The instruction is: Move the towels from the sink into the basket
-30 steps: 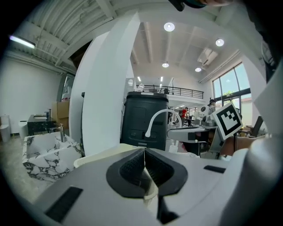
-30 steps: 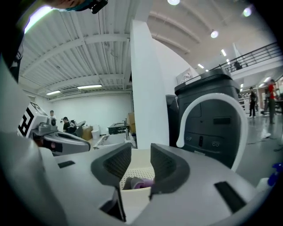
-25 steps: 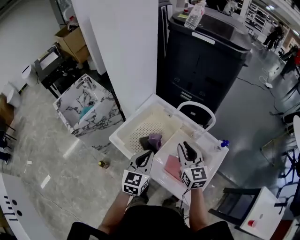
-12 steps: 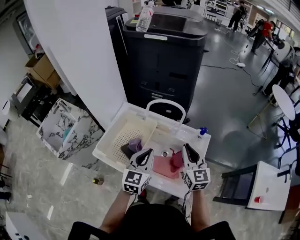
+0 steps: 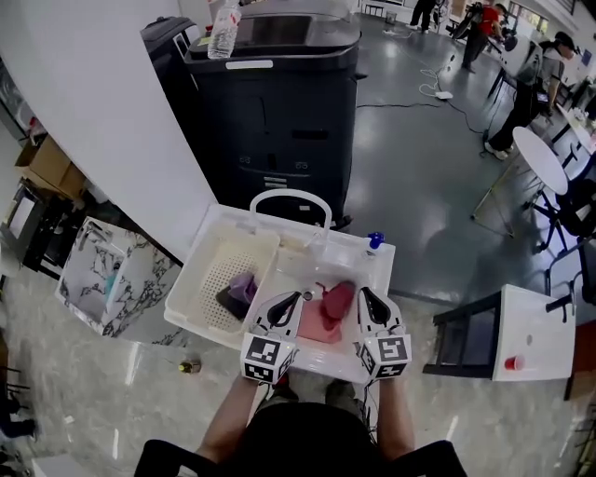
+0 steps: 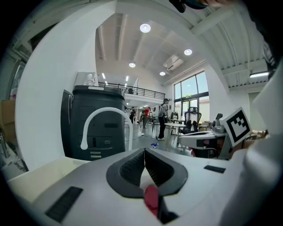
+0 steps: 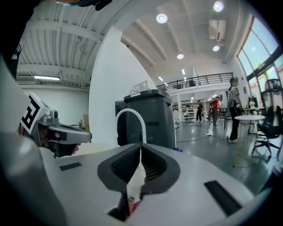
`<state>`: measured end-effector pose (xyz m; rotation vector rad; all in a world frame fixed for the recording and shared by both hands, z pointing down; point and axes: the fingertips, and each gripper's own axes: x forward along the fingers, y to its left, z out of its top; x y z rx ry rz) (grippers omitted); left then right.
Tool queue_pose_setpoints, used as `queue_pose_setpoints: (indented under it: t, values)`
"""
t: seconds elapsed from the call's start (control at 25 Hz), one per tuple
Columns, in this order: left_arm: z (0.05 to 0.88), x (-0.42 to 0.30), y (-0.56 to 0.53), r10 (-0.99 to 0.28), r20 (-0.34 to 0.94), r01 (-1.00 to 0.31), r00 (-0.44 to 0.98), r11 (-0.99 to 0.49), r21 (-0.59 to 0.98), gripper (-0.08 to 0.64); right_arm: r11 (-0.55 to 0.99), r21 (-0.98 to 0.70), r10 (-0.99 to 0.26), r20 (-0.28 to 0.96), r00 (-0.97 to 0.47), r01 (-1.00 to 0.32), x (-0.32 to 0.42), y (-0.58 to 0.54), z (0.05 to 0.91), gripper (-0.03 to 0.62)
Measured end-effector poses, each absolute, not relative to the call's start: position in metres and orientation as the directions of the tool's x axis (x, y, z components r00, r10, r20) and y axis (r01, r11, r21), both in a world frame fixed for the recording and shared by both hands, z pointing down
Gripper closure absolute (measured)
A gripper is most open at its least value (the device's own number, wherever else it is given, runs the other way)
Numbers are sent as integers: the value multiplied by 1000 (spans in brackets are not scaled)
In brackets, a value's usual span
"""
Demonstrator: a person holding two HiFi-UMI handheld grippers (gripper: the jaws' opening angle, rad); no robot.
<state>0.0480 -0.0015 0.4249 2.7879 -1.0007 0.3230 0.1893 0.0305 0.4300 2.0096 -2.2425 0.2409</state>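
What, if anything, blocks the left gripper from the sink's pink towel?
Seemingly nothing, so probably yes: the left gripper hovers beside the pink towel in the sink. Its shut jaws must open.

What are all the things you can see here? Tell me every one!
sink: one, white, right in front of the person
basket: one, white with holes, left of the sink
towels in the sink: two, pink and red
towels in the basket: two, purple and dark
faucet: one, white, arched behind the sink
small bottle: one, blue cap, on the sink's back rim
printer: one, black, behind the sink
water bottle: one, clear, on the printer
marbled box: one, white and grey, far left
red cup: one, on the white table at right
left gripper: one, white, shut, empty
right gripper: one, white, shut, empty
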Motion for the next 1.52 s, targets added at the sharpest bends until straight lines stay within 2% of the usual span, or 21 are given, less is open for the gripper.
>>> queue_pose_setpoints:
  t: [1.12,1.52]
  values:
    - [581,73,-12,-532,509,-696,677,-688,206,552,168,-200,-859,450,-243,-965,193,23,594,557]
    - [622,72,-11,-497,562,-705,661,-668,238,552,159,-231,-815,518,-260,-960,189,25,636,557]
